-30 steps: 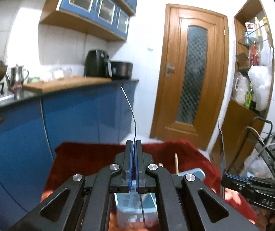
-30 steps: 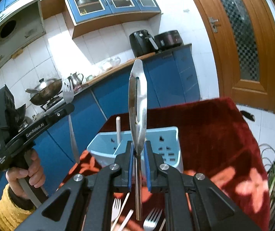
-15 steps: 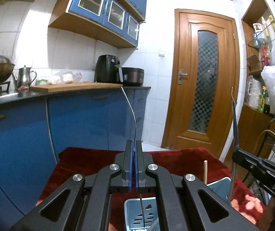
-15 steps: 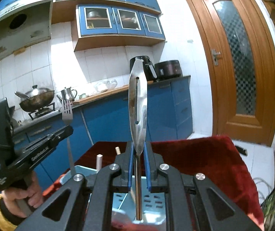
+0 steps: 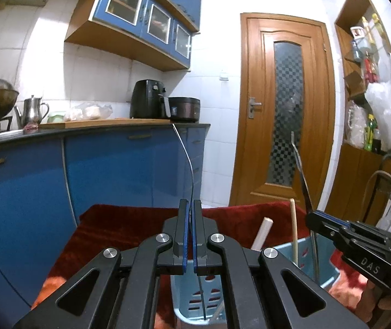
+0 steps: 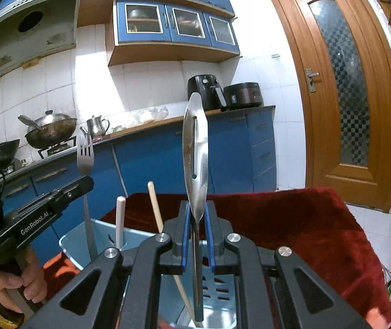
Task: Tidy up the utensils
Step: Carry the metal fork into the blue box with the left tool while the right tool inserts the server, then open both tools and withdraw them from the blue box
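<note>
Two utensils are in hand at once, both poised over the light-blue utensil holder (image 6: 80,244) that stands on the red cloth (image 6: 305,219). The left gripper (image 5: 191,213) is clamped narrow on a fork (image 6: 85,156) — edge-on in its own view, where it shows only as a thin curved line rising toward 12 o'clock; from the right wrist its tines stand up at about 10 o'clock and its handle already dips behind the holder's rim. The right gripper (image 6: 196,213) is closed on a slotted steel turner (image 6: 195,142), blade up toward 12 o'clock, handle running down at 6 o'clock into the holder's perforated compartment.

Already standing in the holder: a white stick (image 6: 120,219) and a wooden stick (image 6: 155,208), probably chopsticks or handles, leaning at about 11 o'clock from the right gripper.

So the sorting looks well under way — neither held piece is released yet. Left to do, by my reading: lower both fully and let go. Whether more utensils wait on the cloth cannot be told here
</note>
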### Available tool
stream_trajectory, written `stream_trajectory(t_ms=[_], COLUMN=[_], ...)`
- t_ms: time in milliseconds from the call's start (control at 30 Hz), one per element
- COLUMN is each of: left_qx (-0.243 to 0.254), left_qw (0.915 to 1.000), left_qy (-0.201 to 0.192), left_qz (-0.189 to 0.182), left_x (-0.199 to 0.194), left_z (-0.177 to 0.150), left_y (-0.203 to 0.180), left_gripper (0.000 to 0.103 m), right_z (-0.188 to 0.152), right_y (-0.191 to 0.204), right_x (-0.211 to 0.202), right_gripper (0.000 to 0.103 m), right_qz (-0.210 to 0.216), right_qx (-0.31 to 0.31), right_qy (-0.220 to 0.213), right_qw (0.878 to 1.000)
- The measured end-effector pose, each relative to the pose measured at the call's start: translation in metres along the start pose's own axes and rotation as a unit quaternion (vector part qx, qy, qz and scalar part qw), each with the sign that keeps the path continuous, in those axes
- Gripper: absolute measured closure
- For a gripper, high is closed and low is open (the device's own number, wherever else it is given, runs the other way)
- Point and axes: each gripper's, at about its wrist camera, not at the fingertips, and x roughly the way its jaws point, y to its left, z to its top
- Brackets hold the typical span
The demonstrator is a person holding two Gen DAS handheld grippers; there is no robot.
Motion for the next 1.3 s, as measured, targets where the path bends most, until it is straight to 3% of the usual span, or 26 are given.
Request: stream_trajectory(t_ms=[233, 333, 567, 667, 900, 1100, 1300], left_qx=[0.009, 0.016, 0.012, 0.006, -0.010, 0.009, 0.012], left_qw=[0.9996, 0.9994, 0.9993, 0.9994, 0.9984, 0.9975, 0.9946], left_qy=[0.025, 0.030, 0.033, 0.031, 0.048, 0.060, 0.091], left_qz=[-0.013, -0.011, -0.013, -0.016, -0.030, -0.036, -0.048], left_x=[0.001, -0.002, -0.020, -0.030, -0.055, -0.085, -0.109], left_z=[-0.010, -0.012, -0.005, 0.000, 0.009, 0.014, 0.013], left_y=[-0.004, -0.006, -0.004, -0.002, 0.003, -0.003, -0.010], left_gripper=[0.100, 0.094, 0.089, 0.089, 0.089, 0.089, 0.089], right_z=[-0.007, -0.008, -0.005, -0.001, 0.009, 0.015, 0.016], right_y=[0.003, 0.002, -0.002, 0.000, 0.010, 0.024, 0.035], right_x=[-0.002, -0.006, -0.020, -0.032, -0.061, -0.097, -0.121], right_gripper=[0.090, 0.090, 0.086, 0.080, 0.080, 0.080, 0.080], right_qz=[0.008, 0.014, 0.021, 0.026, 0.036, 0.046, 0.051], right_qx=[-0.006, 0.003, 0.026, 0.026, 0.031, 0.025, 0.038], right_qy=[0.018, 0.025, 0.026, 0.017, 0.011, 0.000, 0.027], right_qw=[1.000, 1.000, 0.999, 0.999, 0.999, 0.999, 0.998])
